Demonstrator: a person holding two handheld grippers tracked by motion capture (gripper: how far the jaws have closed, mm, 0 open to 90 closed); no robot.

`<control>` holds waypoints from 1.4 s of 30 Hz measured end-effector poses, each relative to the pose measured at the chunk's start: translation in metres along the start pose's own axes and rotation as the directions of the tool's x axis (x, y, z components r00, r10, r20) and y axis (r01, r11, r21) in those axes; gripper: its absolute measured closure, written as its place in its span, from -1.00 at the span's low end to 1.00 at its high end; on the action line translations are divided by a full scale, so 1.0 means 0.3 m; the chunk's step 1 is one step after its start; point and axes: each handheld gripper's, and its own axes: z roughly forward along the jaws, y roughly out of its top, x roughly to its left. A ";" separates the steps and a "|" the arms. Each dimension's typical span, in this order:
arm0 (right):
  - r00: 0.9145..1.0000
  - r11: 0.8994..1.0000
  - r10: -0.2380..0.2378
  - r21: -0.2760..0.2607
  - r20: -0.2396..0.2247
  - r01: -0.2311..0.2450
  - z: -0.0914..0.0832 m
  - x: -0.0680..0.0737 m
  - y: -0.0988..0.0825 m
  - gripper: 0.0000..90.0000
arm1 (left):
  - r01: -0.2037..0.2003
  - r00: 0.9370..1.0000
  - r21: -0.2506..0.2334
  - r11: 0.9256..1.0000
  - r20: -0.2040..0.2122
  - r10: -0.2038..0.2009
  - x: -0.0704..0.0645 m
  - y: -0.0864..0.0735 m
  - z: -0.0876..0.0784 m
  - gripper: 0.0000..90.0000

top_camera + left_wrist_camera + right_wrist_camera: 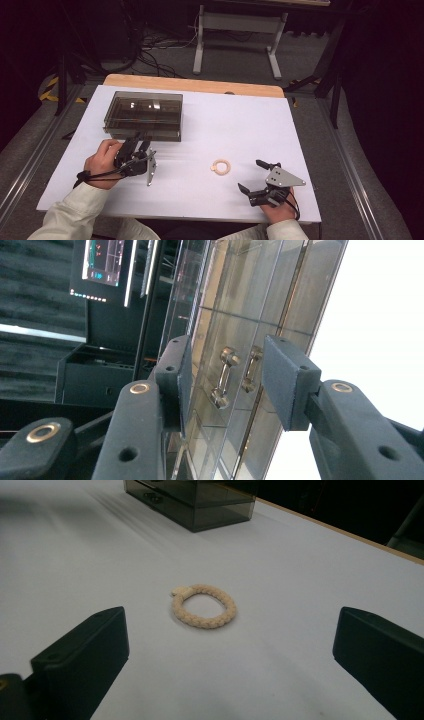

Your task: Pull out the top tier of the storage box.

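The smoked clear drawer box (pixel 144 115) stands on the white tabletop (pixel 225 125), toward its far left part. The left gripper (pixel 141 145) is right at the box's near front; in the left gripper view its jaws stand partly spread on either side of the small metal drawer handle (pixel 223 376), with gaps showing between pads and handle. The braided cream ring (pixel 221 166) lies flat, well apart from the box to its near right. The right gripper (pixel 252 175), jaws spread wide and empty, rests just beyond the ring from the box.
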 end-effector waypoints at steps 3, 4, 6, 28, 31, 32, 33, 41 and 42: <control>1.000 1.000 -0.001 0.001 -0.001 0.001 0.000 0.000 0.000 -0.96 | 0.008 1.000 -0.005 1.000 0.002 -0.008 0.002 0.000 -0.003 0.26; 1.000 1.000 0.000 0.000 -0.001 0.000 0.000 0.000 0.000 -0.96 | 0.017 1.000 -0.011 1.000 0.007 -0.017 0.005 -0.001 -0.005 0.26; 1.000 1.000 -0.001 0.000 -0.001 0.001 0.000 0.000 0.000 -0.96 | 0.036 0.999 -0.021 0.999 0.024 -0.035 0.013 -0.004 -0.009 0.25; 1.000 1.000 -0.003 0.002 -0.004 0.003 0.001 0.001 0.000 -0.96 | 0.379 0.904 -0.167 0.910 0.278 -0.326 0.128 -0.051 -0.041 0.07; 1.000 1.000 -0.002 0.002 -0.004 0.002 0.001 0.001 0.000 -0.96 | 0.425 0.882 -0.183 0.886 0.305 -0.360 0.142 -0.061 -0.043 0.04; 1.000 1.000 -0.002 0.003 -0.004 0.002 0.001 0.001 0.000 -0.96 | 0.440 0.874 -0.188 0.878 0.316 -0.370 0.148 -0.065 -0.044 0.03; 1.000 1.000 -0.002 0.003 -0.004 0.002 0.001 0.001 0.000 -0.96 | 0.454 0.865 -0.194 0.870 0.328 -0.378 0.155 -0.070 -0.045 0.02; 1.000 1.000 -0.002 0.003 -0.004 0.002 0.001 0.001 0.000 -0.96 | 0.563 0.788 -0.200 0.802 0.424 -0.447 0.187 -0.095 -0.040 -0.09; 1.000 1.000 -0.002 0.003 -0.004 0.002 0.001 0.002 0.000 -0.96 | 0.563 0.788 -0.200 0.802 0.424 -0.447 0.187 -0.095 -0.040 -0.11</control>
